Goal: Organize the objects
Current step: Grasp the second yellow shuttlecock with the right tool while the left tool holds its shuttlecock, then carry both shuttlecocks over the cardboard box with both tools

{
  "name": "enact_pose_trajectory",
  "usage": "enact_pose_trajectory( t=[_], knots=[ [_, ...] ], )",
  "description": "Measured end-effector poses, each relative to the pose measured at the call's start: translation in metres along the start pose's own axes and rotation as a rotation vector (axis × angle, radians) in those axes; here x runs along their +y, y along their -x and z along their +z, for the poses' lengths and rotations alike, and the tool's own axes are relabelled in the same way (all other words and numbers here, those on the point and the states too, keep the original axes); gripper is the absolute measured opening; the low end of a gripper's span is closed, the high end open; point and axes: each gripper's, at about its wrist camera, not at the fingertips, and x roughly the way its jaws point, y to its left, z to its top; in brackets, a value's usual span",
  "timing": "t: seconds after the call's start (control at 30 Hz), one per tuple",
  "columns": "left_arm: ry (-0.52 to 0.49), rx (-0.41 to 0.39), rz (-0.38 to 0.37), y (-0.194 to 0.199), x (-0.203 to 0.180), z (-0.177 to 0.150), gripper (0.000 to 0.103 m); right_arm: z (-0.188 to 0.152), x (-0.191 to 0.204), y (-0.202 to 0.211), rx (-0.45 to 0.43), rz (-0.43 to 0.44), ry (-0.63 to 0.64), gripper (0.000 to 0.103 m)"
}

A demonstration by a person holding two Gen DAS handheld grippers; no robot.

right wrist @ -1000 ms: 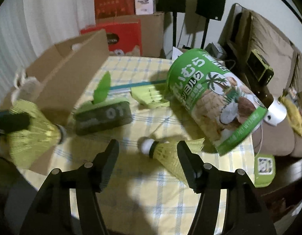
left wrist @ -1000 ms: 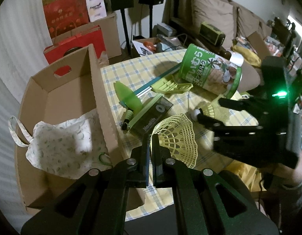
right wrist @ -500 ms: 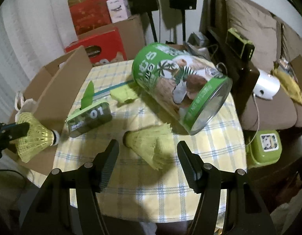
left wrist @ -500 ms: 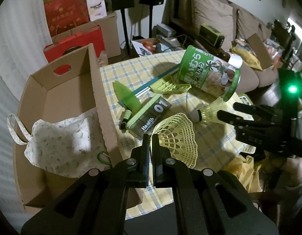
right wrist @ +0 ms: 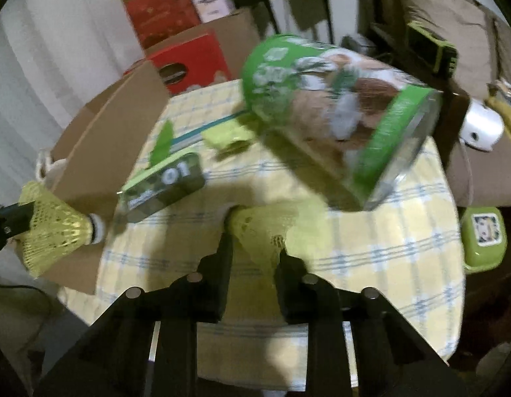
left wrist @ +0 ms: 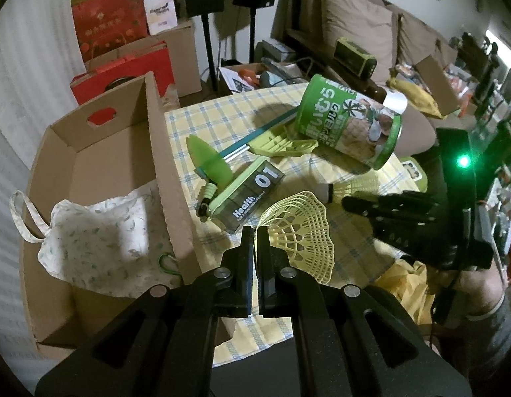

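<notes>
Nearest, the left gripper [left wrist: 255, 236] is clenched on a yellow shuttlecock's [left wrist: 301, 228] skirt beside the cardboard box [left wrist: 162, 152]. Farther on, the right gripper's [right wrist: 254, 248] jaws are closing around a second shuttlecock [right wrist: 265, 228] lying on the checked tablecloth [right wrist: 388, 258]; squeeze gently so the skirt isn't crushed.

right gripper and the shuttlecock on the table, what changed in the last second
The right gripper came down over the second shuttlecock lying on the tablecloth, and its jaws are closing around the skirt. The left gripper stayed shut on its own shuttlecock; the green canister and cardboard box kept their places.
</notes>
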Motion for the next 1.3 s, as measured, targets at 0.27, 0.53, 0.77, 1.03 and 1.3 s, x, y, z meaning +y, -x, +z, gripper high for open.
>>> enact_pose_trajectory(
  t=[0.27,0.53,0.77,1.03,1.3],
  knots=[
    [0.004,-0.003,-0.002,0.001,0.001,-0.001,0.002,0.005,0.008,-0.019,0.025,0.043,-0.023,0.014],
    [0.015,-0.010,-0.004,0.005,0.005,-0.002,0.002,0.007,0.003,-0.012,-0.025,0.048,-0.060,0.003],
    [0.036,-0.038,-0.004,0.017,0.013,0.001,0.002,0.017,0.017,0.018,-0.100,0.068,-0.027,0.003],
    [0.075,-0.089,0.020,0.041,0.032,0.006,0.002,0.035,0.060,0.051,-0.149,0.105,0.063,0.003],
    [0.132,-0.116,0.063,0.055,0.064,0.004,0.002,0.047,0.102,0.054,-0.153,0.143,0.133,0.003]
  ],
)
